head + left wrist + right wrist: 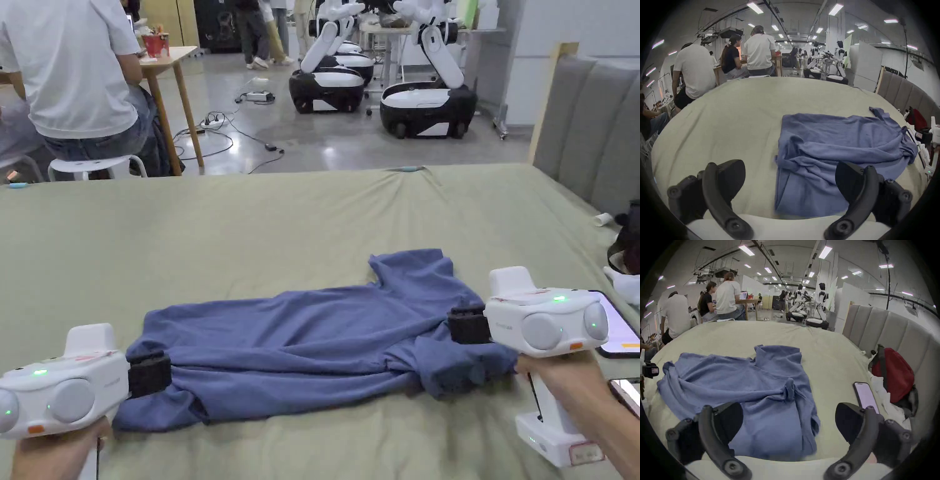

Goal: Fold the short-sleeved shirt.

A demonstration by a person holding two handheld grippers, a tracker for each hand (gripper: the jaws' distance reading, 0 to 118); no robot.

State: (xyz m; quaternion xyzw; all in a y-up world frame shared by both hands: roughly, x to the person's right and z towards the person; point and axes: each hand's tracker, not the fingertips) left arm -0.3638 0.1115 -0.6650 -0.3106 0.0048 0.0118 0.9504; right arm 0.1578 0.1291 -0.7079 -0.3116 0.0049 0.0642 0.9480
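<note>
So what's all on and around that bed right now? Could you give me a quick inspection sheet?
Surface: green bed sheet, lightly wrinkled.
Job's things: blue shirt lying rumpled, partly folded lengthwise, one sleeve sticking out on the far side.
Clutter: phone and red bag beside the shirt.
Grippers: left gripper and right gripper both open, at opposite ends of the shirt.
Cables: loose on the floor beyond the bed.
Surroundings: seated people, parked white robots, padded headboard.
</note>
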